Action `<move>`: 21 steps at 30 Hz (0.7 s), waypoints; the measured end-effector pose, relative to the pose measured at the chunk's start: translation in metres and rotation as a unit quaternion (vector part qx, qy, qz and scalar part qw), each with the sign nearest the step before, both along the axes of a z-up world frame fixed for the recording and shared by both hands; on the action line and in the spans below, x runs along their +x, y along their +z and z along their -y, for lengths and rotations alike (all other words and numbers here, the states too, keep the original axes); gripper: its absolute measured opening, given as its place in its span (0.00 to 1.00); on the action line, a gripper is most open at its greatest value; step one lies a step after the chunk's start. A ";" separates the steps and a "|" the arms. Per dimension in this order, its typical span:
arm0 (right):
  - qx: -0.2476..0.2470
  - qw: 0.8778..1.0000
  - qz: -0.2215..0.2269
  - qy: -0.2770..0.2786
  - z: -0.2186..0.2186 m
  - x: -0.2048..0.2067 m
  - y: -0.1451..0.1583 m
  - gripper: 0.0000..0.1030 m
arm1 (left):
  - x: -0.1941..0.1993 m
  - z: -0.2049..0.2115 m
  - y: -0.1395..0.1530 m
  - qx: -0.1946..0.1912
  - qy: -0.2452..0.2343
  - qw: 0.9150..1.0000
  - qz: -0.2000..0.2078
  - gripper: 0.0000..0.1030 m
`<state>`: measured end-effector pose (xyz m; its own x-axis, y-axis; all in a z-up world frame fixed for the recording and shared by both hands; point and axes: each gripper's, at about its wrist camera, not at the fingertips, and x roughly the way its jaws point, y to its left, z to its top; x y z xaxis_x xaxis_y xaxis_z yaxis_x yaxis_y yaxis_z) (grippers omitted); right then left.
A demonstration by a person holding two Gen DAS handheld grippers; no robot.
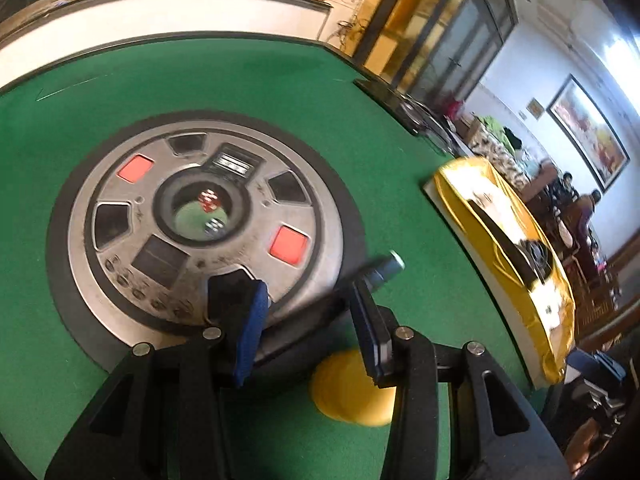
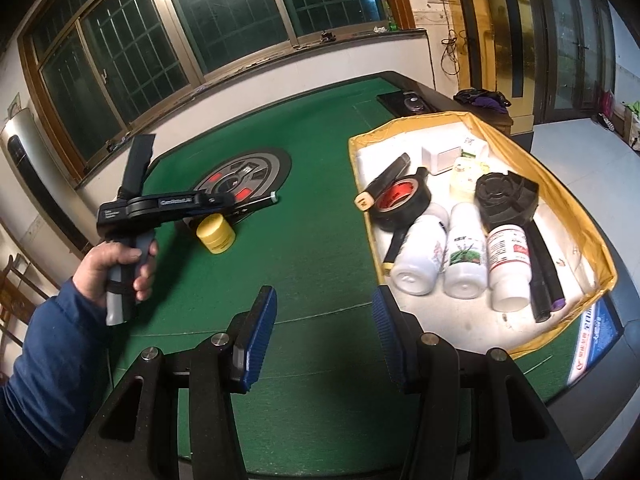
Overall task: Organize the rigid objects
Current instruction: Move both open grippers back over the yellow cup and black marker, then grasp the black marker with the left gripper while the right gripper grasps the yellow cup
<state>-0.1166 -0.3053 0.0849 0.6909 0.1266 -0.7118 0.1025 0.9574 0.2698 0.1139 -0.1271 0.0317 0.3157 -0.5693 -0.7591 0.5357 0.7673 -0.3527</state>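
My left gripper (image 1: pixel 308 280) is over the green table, its jaws apart, with a thin dark pen-like rod with a pale tip (image 1: pixel 384 266) across them; the grip itself is blurred. In the right wrist view the left gripper (image 2: pixel 224 204) holds that rod (image 2: pixel 260 201) above a yellow jar (image 2: pixel 216 234). The jar's yellow lid (image 1: pixel 352 390) lies just below the left fingers. My right gripper (image 2: pixel 324 312) is open and empty over the felt, left of a yellow-lined box (image 2: pixel 592 248) holding white bottles (image 2: pixel 466 256), a tape roll (image 2: pixel 402 200) and a black round part (image 2: pixel 506 194).
A round grey dice console (image 1: pixel 200 232) sits in the table's middle, also in the right wrist view (image 2: pixel 244 176). The yellow box (image 1: pixel 500 256) stands at the table's right edge. A black panel (image 2: pixel 404 102) is set in the far edge. Windows and a wall lie beyond.
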 end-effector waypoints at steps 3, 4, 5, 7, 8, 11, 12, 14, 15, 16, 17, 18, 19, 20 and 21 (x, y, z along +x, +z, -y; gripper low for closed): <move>0.000 1.000 -0.003 0.007 -0.004 0.003 -0.002 0.44 | -0.019 0.000 0.000 -0.014 -0.017 0.999 -0.031 0.39; -0.001 1.000 -0.005 0.010 -0.006 0.005 -0.003 0.44 | -0.027 0.002 0.000 -0.007 -0.029 0.999 -0.030 0.40; 0.000 1.000 -0.006 0.014 -0.007 0.007 -0.003 0.44 | -0.034 0.003 0.002 -0.003 -0.035 0.999 -0.026 0.39; 0.004 1.000 -0.005 0.021 -0.011 0.011 -0.005 0.44 | -0.042 0.004 0.004 -0.005 -0.037 0.999 -0.028 0.39; 0.006 1.000 -0.006 0.024 -0.013 0.014 -0.007 0.44 | -0.040 0.005 0.005 -0.008 -0.036 0.999 -0.029 0.39; 0.015 0.999 -0.012 0.033 -0.020 0.020 -0.012 0.44 | -0.032 0.008 0.005 0.005 -0.029 0.999 -0.031 0.39; 0.018 0.999 -0.014 0.034 -0.022 0.021 -0.014 0.44 | -0.027 0.015 0.002 0.008 -0.034 0.999 -0.038 0.39; 0.020 0.999 -0.015 0.039 -0.027 0.022 -0.016 0.44 | -0.029 0.025 0.002 0.026 -0.047 0.998 -0.021 0.39; 0.017 0.999 -0.017 0.040 -0.029 0.022 -0.017 0.44 | -0.032 0.034 0.003 0.048 -0.056 0.997 -0.001 0.39; 0.014 0.999 -0.018 0.040 -0.031 0.022 -0.018 0.44 | -0.034 0.040 0.003 0.061 -0.064 0.996 0.011 0.39; 0.013 0.999 -0.019 0.041 -0.033 0.023 -0.019 0.44 | -0.036 0.047 0.003 0.074 -0.075 0.994 0.022 0.39; 0.012 0.999 -0.021 0.042 -0.034 0.023 -0.020 0.44 | -0.041 0.054 0.002 0.090 -0.089 0.991 0.038 0.39; 0.010 0.999 -0.023 0.042 -0.035 0.024 -0.021 0.44 | -0.043 0.056 0.002 0.104 -0.092 0.989 0.050 0.32; 0.008 0.999 -0.024 0.042 -0.036 0.025 -0.022 0.44 | -0.043 0.057 0.001 0.118 -0.087 0.987 0.060 0.21; 0.008 0.999 -0.024 0.043 -0.037 0.026 -0.022 0.44 | -0.040 0.052 0.001 0.123 -0.078 0.988 0.059 0.20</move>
